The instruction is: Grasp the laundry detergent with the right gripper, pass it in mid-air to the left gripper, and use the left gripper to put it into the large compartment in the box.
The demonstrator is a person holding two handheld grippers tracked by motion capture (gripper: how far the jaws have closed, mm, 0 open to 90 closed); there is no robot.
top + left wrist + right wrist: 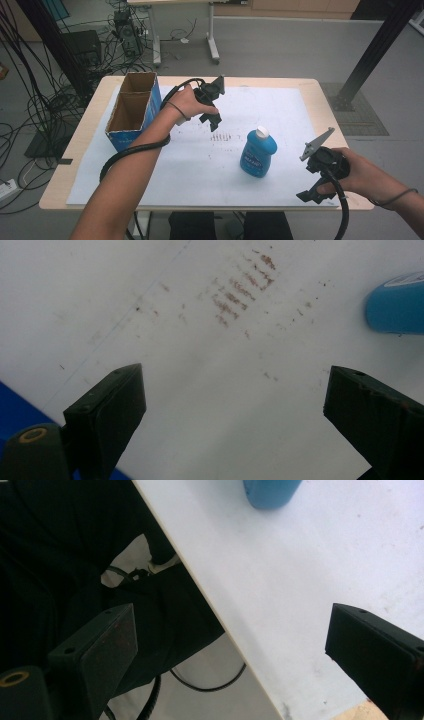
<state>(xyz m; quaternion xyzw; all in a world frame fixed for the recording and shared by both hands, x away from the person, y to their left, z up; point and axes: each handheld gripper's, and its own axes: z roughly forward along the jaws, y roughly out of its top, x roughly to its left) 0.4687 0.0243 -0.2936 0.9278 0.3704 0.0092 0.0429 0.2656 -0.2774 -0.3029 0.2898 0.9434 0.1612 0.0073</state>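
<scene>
A blue bottle (258, 154) with a white cap stands on the white sheet right of the table's middle. My left gripper (211, 120) hovers over the sheet left of and behind the bottle, beside an open-topped blue cardboard box (132, 107). In the left gripper view its jaws (235, 385) are open over bare paper, the bottle (395, 302) at the upper right. My right gripper (312, 196) is at the table's front edge, right of the bottle. Its jaws (232, 620) are open and straddle that edge, the bottle's base (270, 490) far ahead.
The white sheet (280, 110) covers most of the wooden table (320, 95) and carries reddish smudges (222, 136) near its middle. The box stands at the back left. Below the front edge are dark trousers (75, 555) and a cable (210, 682).
</scene>
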